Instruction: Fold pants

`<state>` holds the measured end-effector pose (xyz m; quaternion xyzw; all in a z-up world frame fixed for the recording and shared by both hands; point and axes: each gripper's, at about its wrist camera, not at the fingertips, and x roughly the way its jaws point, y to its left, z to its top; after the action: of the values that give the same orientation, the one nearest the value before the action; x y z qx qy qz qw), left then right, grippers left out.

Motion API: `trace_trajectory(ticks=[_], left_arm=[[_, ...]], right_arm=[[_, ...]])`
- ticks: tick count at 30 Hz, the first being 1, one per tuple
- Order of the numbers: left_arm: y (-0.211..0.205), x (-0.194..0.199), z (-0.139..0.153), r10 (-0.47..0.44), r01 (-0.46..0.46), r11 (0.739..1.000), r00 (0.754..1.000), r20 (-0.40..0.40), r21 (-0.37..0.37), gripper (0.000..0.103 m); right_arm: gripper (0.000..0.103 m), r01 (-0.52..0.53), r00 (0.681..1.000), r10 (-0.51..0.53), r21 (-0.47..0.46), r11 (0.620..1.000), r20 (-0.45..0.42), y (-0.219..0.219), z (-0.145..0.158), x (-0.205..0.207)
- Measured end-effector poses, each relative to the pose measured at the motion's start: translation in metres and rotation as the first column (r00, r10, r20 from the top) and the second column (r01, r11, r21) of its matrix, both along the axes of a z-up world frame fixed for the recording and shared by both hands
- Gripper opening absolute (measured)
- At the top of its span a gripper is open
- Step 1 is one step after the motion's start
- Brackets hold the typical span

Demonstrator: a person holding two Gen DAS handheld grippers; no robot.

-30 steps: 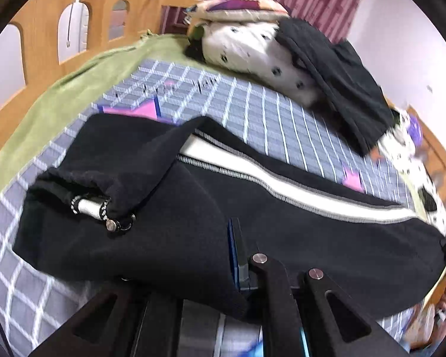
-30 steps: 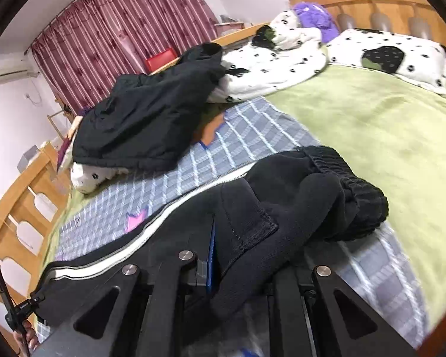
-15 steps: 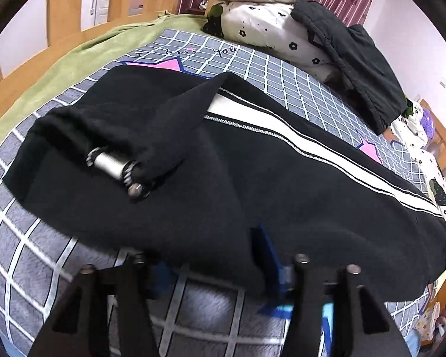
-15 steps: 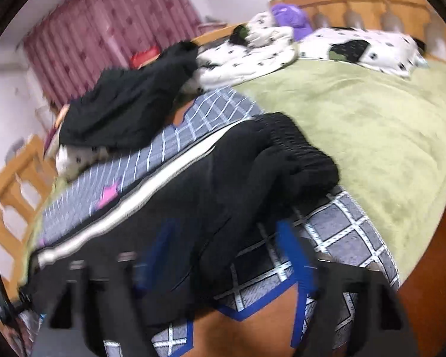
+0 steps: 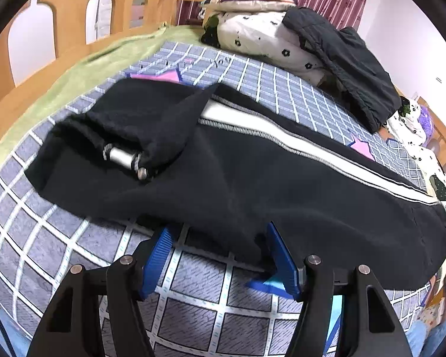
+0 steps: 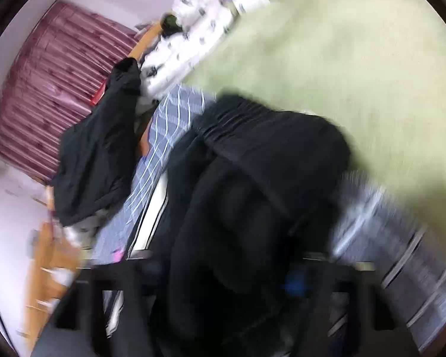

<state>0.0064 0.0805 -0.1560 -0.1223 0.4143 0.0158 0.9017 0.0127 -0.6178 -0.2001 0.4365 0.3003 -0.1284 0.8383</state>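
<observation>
Pants (image 5: pixel 252 175), black with a white side stripe, lie stretched across the grey checked blanket (image 5: pixel 282 92) on the bed. At the left end, a drawstring with a silver metal tip (image 5: pixel 120 156) pokes out of the bunched hem. The far right end of the pants is cut off by the lens edge. Below, the left claw (image 5: pixel 220 255) stands wide apart, its blue pads on the blanket at the near edge of the fabric and holding nothing; the right pad (image 5: pixel 282 260) touches the fold of cloth. Behind, a black jacket (image 5: pixel 351 59) drapes over a white spotted quilt (image 5: pixel 261 34), partly hiding it.

The right wrist view is heavily blurred. A thick bunch of the pants (image 6: pixel 252 193) rises between the dark arms of the right claw (image 6: pixel 223 279), hiding its tips. I cannot tell whether that claw grips the cloth. Green bedding (image 6: pixel 342 59) fills the upper right.
</observation>
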Motion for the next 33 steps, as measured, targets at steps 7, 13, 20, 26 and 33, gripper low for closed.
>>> trace_trajectory(ticks=[7, 13, 20, 26, 33], left_arm=[[0.008, -0.006, 0.011, -0.002, 0.002, 1.0, 0.999, 0.039, -0.002, 0.063], [0.027, -0.023, 0.02, 0.014, -0.022, 0.996, 0.995, 0.099, 0.083, 0.063], [0.031, 0.024, 0.019, -0.055, 0.035, 0.967, 0.996, 0.072, 0.251, 0.063], [0.03, 0.062, -0.007, -0.045, 0.022, 0.929, 0.998, 0.054, 0.368, 0.02], [0.092, 0.112, 0.02, 0.048, -0.082, 0.974, 0.986, 0.162, 0.21, 0.014]], right_arm=[[0.035, -0.198, 0.98, 0.198, -0.32, 0.926, -0.035, 0.008, 0.032, 0.01], [0.053, -0.208, 0.967, 0.143, -0.325, 0.923, -0.213, 0.003, -0.002, -0.044], [0.058, -0.148, 0.978, 0.064, -0.44, 0.886, -0.199, 0.036, 0.041, -0.085], [0.058, -0.207, 0.972, 0.138, -0.421, 0.883, -0.189, 0.097, 0.06, -0.081], [0.058, -0.337, 0.938, 0.25, -0.473, 0.814, -0.24, 0.184, 0.07, -0.044]])
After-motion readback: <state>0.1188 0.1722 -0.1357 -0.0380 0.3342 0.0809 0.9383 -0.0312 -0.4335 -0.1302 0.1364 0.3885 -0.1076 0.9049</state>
